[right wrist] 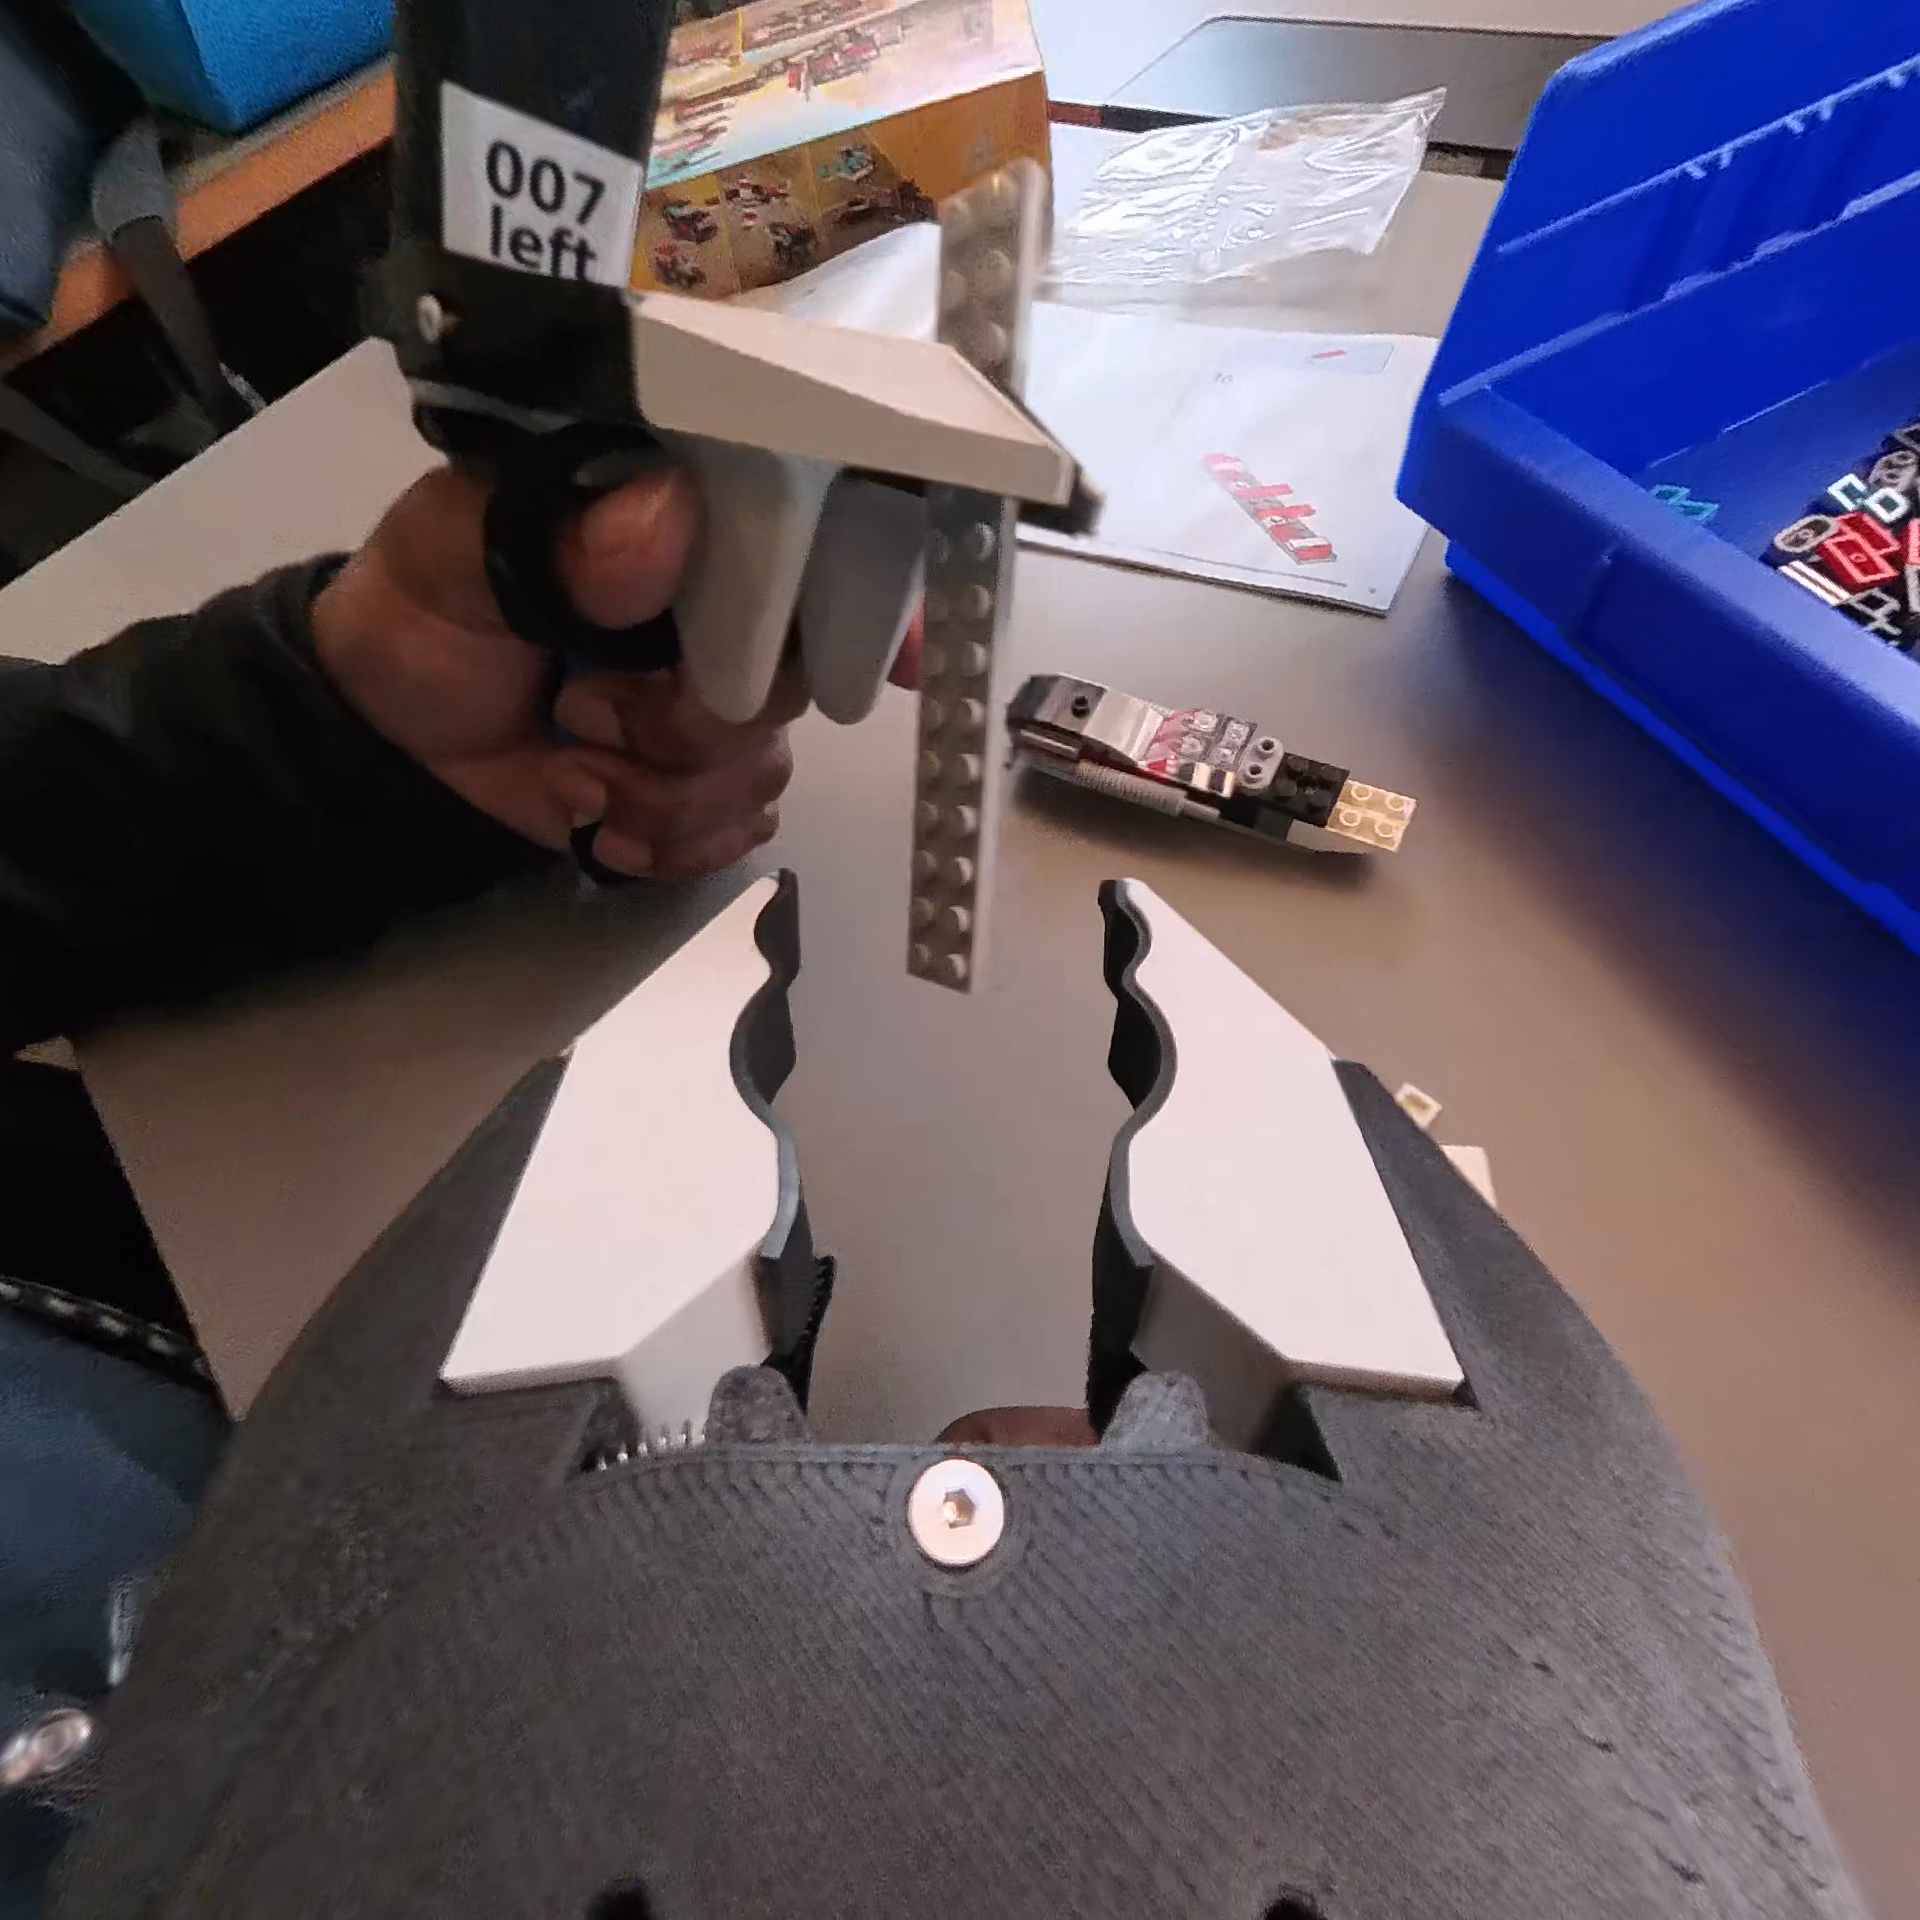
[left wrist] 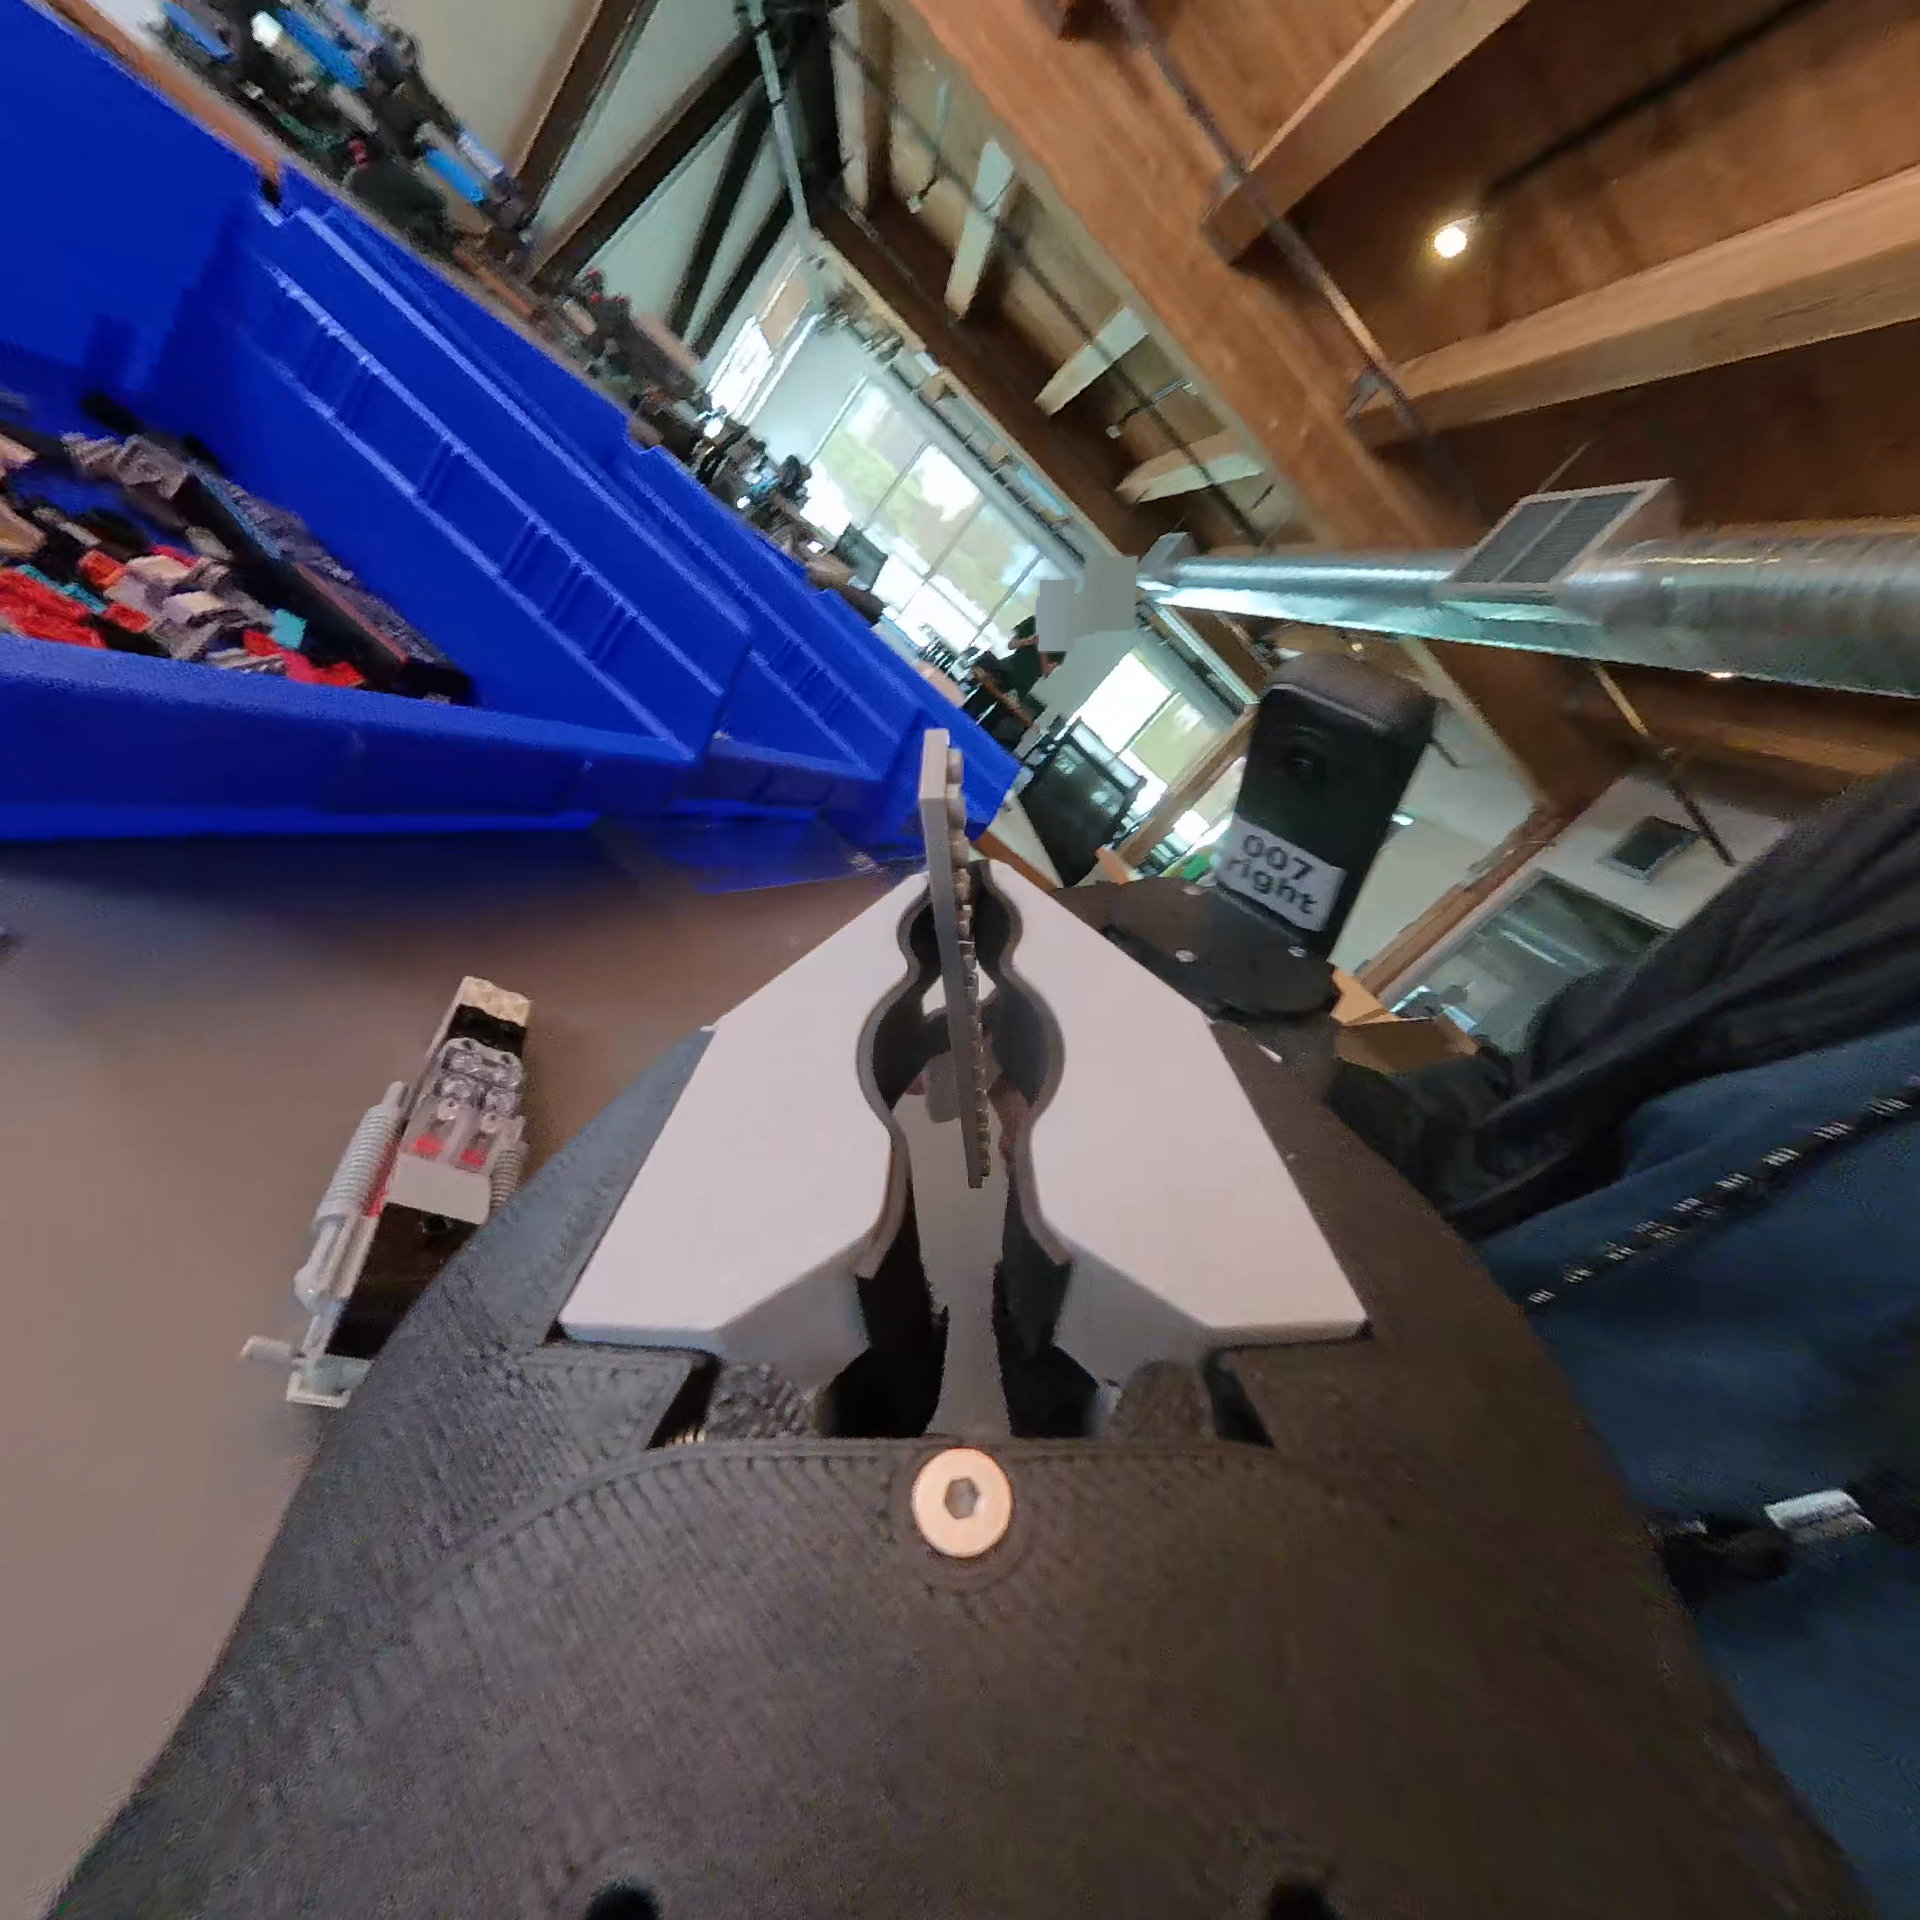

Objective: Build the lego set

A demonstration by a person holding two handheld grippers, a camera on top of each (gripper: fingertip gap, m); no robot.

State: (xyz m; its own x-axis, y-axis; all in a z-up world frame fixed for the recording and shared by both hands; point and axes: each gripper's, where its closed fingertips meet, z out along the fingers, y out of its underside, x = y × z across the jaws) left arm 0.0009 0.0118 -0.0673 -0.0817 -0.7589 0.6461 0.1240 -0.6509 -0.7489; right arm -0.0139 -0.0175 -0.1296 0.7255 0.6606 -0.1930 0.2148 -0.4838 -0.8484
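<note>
Right tool [right wrist: 948,935] sits nearest, jaws spread wide with nothing between them, poised just under the long grey plate [right wrist: 961,717]. Left tool [right wrist: 997,457] is clamped tight on that plate, gripping it around the middle so it hangs upright above the dark surface [right wrist: 1299,1039]. Beyond the plate lies the part-built model [right wrist: 1205,764] flat on the surface, and further right of it stands the blue parts bin [right wrist: 1662,416]
</note>
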